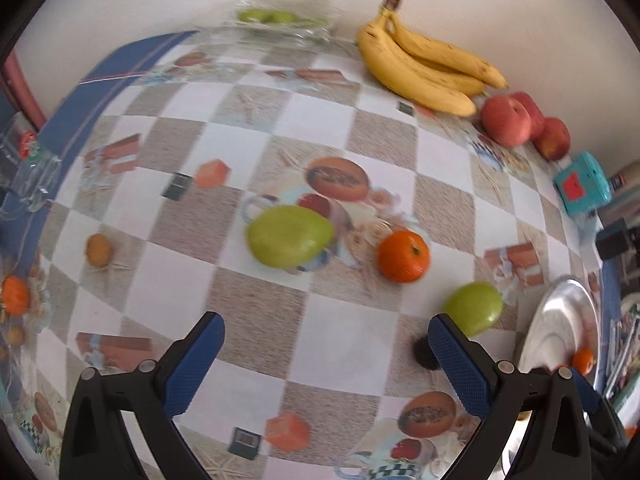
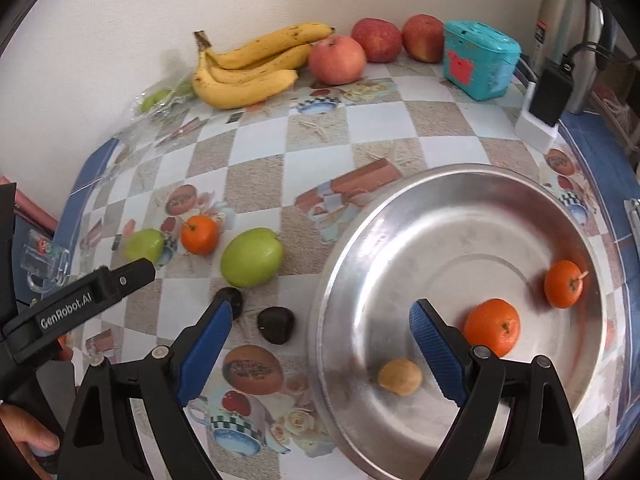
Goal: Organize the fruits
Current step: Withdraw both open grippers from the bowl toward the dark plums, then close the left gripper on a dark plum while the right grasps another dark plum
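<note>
Both tools are held wide apart with nothing between their blue pads. The right tool [image 2: 320, 316] is poised above the near rim of the metal plate [image 2: 360, 240], in which two tangerines [image 2: 492, 326] and a small tan fruit [image 2: 400, 377] are seen. The left tool [image 1: 326, 332] is held over the checkered surface [image 1: 260, 120]. On that surface, left of the plate, two green fruits [image 2: 252, 257], another tangerine [image 2: 199, 234] and two dark chestnut-like pieces [image 2: 276, 325] are found. Bananas [image 2: 248, 68] and three red apples [image 2: 337, 60] are lined along the wall, beside a teal box [image 2: 480, 60].
</note>
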Action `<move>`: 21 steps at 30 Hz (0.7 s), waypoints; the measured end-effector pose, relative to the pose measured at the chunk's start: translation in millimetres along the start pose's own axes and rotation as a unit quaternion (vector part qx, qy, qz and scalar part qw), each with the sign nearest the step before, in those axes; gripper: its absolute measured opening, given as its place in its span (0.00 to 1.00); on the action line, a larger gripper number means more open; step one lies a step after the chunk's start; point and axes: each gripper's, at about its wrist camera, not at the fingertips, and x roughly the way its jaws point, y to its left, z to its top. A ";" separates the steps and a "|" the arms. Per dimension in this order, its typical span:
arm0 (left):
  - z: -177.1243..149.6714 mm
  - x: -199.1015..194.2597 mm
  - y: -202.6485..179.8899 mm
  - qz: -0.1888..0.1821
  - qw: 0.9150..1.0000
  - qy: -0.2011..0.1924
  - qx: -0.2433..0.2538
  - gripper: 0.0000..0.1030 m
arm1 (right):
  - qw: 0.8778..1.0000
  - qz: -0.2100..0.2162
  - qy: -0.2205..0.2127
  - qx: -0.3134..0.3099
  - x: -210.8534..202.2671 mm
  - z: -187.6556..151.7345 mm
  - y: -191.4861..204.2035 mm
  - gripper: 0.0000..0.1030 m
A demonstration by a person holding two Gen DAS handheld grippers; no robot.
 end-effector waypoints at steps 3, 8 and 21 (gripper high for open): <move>-3.5 3.5 -10.4 -0.014 1.000 0.008 0.013 0.99 | 1.000 -0.022 0.000 0.011 -2.7 0.9 -10.7 0.88; -9.8 7.9 -31.7 -0.035 0.999 0.013 0.040 0.93 | 0.999 -0.028 -0.007 0.033 -11.1 3.2 -28.1 0.88; -21.2 31.5 -65.0 -0.058 0.995 0.050 0.068 0.49 | 0.998 -0.031 -0.004 0.051 -16.1 4.5 -46.1 0.88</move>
